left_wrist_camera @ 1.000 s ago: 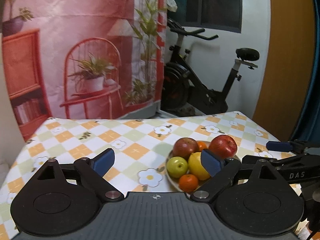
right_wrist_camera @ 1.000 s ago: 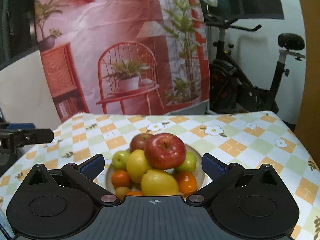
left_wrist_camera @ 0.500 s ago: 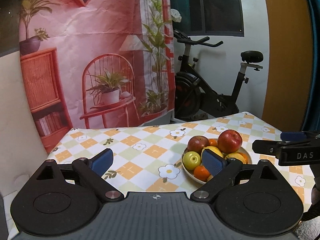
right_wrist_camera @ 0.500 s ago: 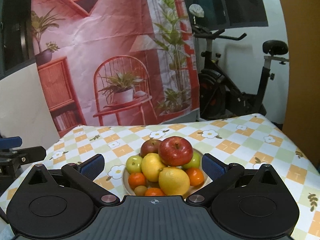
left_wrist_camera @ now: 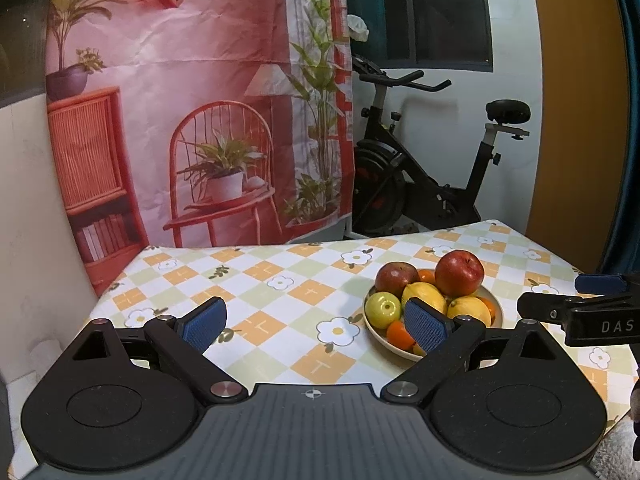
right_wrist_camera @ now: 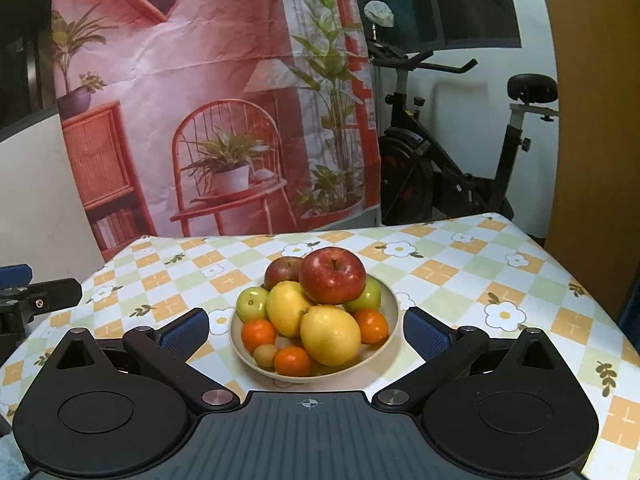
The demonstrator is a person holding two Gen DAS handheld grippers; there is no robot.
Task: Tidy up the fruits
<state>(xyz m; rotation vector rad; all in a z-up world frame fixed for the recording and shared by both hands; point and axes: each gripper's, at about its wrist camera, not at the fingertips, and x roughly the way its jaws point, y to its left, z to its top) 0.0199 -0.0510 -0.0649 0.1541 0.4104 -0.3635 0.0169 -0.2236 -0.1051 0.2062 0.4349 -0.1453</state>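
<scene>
While both grippers hang above the near edge of a surface (right_wrist_camera: 460, 280) covered in a checked, flowered cloth, every fruit in sight sits heaped in one pale bowl (right_wrist_camera: 390, 300).

Furthest left, the left gripper (left_wrist_camera: 316, 322) has its jaws spread wide and holds nothing; its blue pads touch nothing. From its own camera the bowl (left_wrist_camera: 494, 300) lies ahead and off to the right, partly behind its right finger, so bare cloth is what sits between its jaws.

Moving right, the bowl stands near the middle of the surface. A large red apple (right_wrist_camera: 333, 276) crowns the pile, with a darker red apple (right_wrist_camera: 282, 270) behind it on the left. Below are a green apple (right_wrist_camera: 252, 304) on the left, two lemons (right_wrist_camera: 330, 336) in the middle, another green fruit at far right, and small oranges (right_wrist_camera: 258, 334) along the near rim. The heap is roundish, with no clear long axis.

Furthest right, the right gripper (right_wrist_camera: 306, 330) is also wide open and empty. The bowl lies straight ahead of it, centred between its two fingers and close, so this gripper is the nearer and better lined up.

No fruit lies loose on the cloth. The scene would suit a pile about to be sorted out of the bowl, or fruit already gathered into it; which one cannot be told.
</scene>
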